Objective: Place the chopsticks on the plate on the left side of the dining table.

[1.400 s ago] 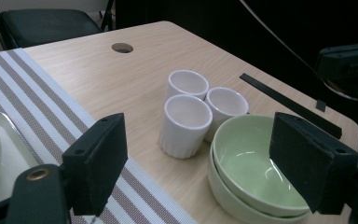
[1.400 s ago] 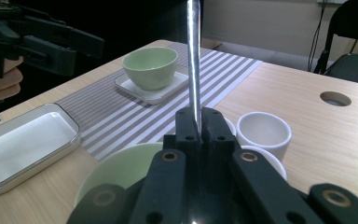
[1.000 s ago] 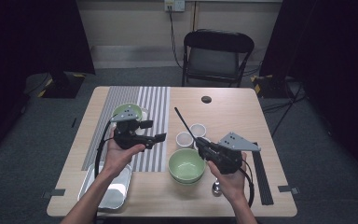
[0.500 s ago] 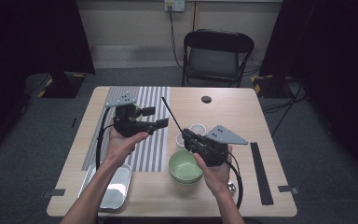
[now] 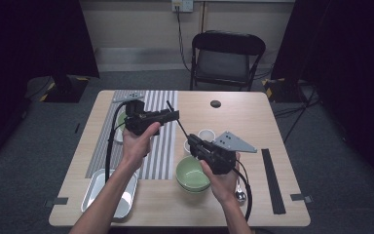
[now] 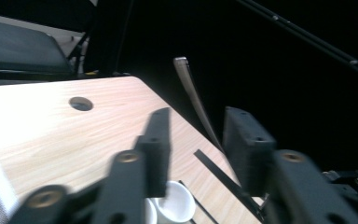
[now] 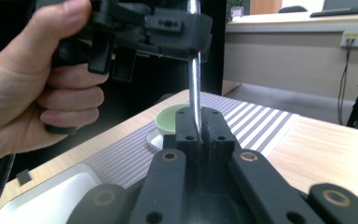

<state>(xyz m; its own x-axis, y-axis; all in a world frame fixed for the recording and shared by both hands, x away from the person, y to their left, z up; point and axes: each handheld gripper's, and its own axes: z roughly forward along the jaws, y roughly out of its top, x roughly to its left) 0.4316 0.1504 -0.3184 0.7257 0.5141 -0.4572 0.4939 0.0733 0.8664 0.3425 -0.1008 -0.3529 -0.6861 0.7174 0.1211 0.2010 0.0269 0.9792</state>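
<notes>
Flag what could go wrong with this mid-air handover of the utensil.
Left gripper fingers have just been closing, but the metal utensil between them looks untouched. If the right gripper, shut on its other end, releases early, it could drop to the table.

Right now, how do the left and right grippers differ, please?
The right gripper is shut on the metal utensil; the left gripper has just been closing around its upper end, gaps visible beside it. The left points sideways, the right away from the person. Both meet on one utensil.
</notes>
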